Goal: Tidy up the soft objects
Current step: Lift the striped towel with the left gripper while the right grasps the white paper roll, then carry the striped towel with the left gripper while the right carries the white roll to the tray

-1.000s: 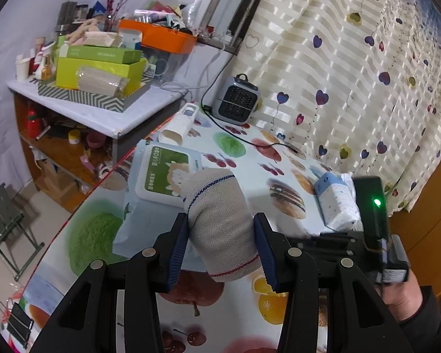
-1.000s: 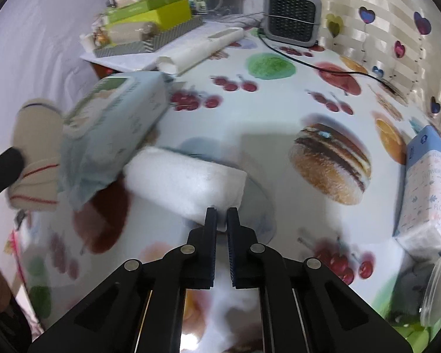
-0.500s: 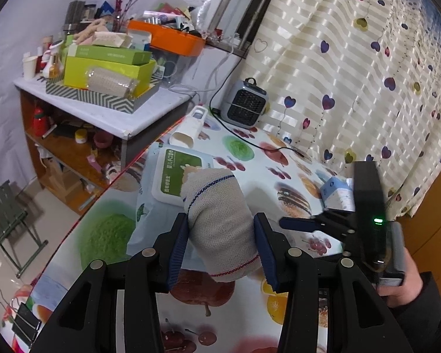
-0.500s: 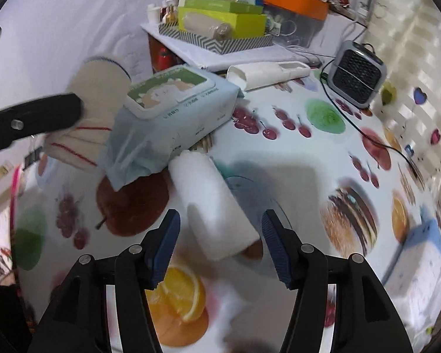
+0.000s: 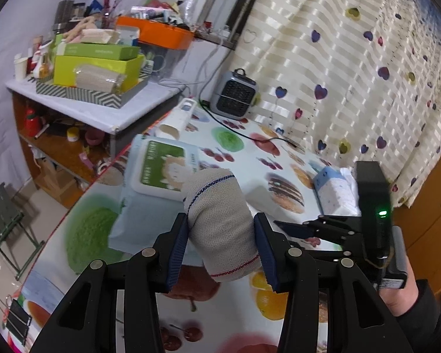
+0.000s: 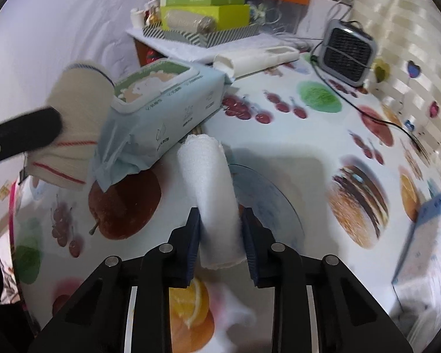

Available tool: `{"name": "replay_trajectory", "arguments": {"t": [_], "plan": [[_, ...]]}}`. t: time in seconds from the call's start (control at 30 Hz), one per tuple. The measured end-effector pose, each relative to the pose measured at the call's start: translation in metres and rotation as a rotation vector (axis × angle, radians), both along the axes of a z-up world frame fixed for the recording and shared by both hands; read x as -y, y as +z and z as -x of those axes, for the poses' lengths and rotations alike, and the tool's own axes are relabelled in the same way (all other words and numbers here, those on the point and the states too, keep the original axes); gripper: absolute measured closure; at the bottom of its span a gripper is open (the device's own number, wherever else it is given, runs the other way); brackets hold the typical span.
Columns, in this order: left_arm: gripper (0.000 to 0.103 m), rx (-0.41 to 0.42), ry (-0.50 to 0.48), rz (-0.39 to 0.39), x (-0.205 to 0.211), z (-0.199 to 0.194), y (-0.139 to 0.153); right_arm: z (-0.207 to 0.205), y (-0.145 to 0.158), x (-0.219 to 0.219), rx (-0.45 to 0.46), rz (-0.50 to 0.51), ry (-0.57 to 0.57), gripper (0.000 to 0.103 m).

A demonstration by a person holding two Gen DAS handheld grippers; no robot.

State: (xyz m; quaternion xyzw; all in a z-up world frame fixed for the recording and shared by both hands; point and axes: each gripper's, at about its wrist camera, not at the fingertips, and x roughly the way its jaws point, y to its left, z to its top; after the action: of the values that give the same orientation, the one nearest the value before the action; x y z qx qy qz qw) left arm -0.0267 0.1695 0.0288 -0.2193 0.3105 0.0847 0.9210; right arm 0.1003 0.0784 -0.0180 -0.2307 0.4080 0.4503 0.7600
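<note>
Our left gripper (image 5: 220, 245) held the beige roll (image 5: 220, 223); our right gripper's (image 6: 220, 242) fingers (image 6: 192, 245) clamped the white towel roll (image 6: 213, 197) beside the wipes pack (image 6: 164, 111).

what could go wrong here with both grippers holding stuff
The right gripper pinches only the near end of the rolled white towel; lifted, it may unroll or sag. Its far end touches the wet wipes pack, which could be dragged. The left gripper holds the bandage roll close by, risking collision.
</note>
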Motion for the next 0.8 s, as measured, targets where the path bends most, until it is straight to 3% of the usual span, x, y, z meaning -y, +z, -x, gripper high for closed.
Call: {"name": "replay_trajectory", "arguments": {"t": [0.37, 0.8], "plan": [[0.059, -0.003, -0.086, -0.033, 0.043, -0.013, 0.009, 0.018, 0.044, 0.067, 0.047, -0.145, -0.151, 0.074], [0.059, 0.044, -0.203, -0.082, 0.096, -0.025, 0.034, 0.041, 0.082, 0.129, 0.099, -0.235, -0.293, 0.074]]}}
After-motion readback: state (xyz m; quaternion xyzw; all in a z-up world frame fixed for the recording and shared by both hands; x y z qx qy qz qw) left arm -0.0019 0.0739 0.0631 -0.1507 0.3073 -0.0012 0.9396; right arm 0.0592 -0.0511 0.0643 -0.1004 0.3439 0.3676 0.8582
